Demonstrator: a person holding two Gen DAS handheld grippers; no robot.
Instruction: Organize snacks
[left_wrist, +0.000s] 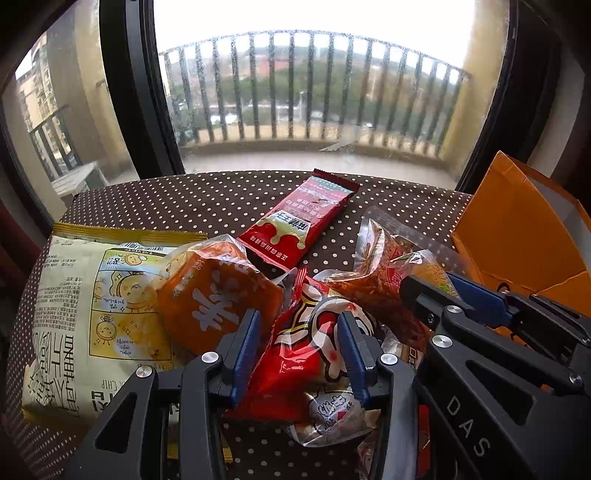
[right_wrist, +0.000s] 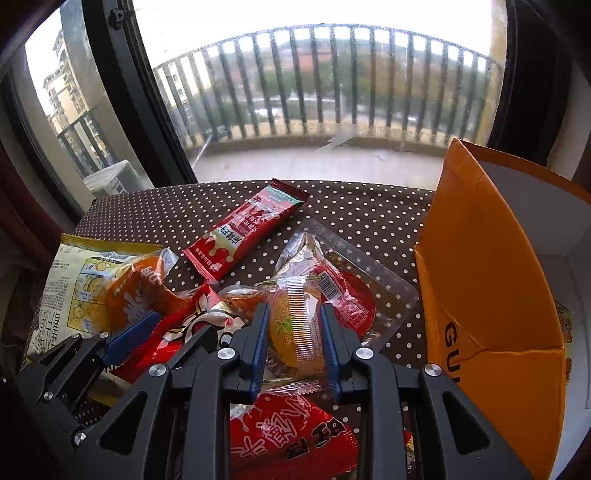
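Note:
A pile of snack packets lies on a brown polka-dot table (left_wrist: 207, 199). My left gripper (left_wrist: 299, 332) is open, its jaws on either side of a red-and-white candy bag (left_wrist: 295, 354). My right gripper (right_wrist: 293, 325) has its jaws on either side of a small clear packet with an orange fruit jelly (right_wrist: 295, 328); I cannot tell whether the pads press on it. A red snack bar (left_wrist: 299, 221) lies behind. An orange packet (left_wrist: 214, 299) and a large yellow chip bag (left_wrist: 85, 314) lie at the left. A clear packet of red spicy snack (right_wrist: 343, 291) lies right of centre.
An open orange cardboard box (right_wrist: 491, 295) with a white inside stands at the right edge of the table. Another red packet (right_wrist: 291, 435) lies under the right gripper. A window with a balcony railing is beyond the table's far edge.

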